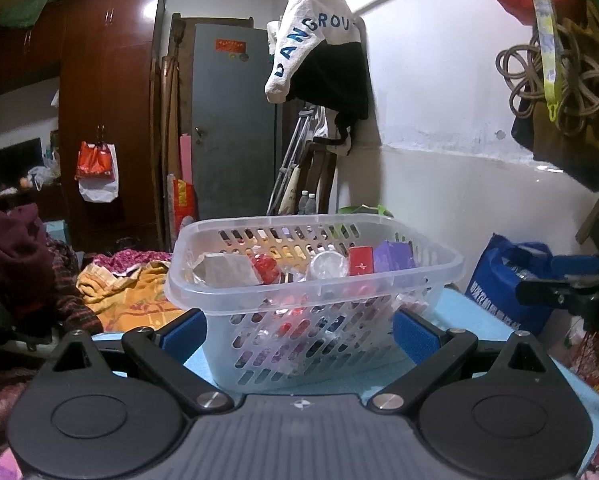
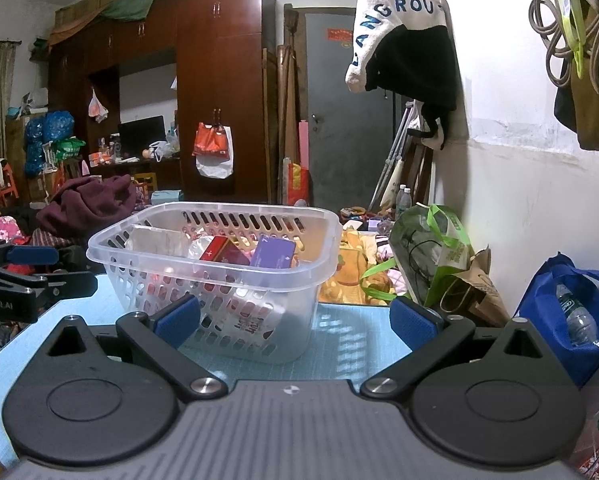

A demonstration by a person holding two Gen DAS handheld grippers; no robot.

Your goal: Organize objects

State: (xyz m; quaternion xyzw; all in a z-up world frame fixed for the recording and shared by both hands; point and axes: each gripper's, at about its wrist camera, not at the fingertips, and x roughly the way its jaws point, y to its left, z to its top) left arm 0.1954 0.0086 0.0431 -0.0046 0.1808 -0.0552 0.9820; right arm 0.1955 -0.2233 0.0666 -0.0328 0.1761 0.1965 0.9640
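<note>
While both grippers gape empty, clear basket point(image 1: 311, 280) on blue mat point(image 2: 351, 336), red box point(image 1: 360, 261), purple box point(image 1: 393, 255), clear jar point(image 1: 328, 266) inside

Both wrist views — low, close — share basket point(image 1: 311, 280).

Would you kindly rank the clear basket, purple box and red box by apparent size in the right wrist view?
1. Clear basket, by far largest.
2. Purple box and red box: look alike, both partly hidden, so unranked.
</note>
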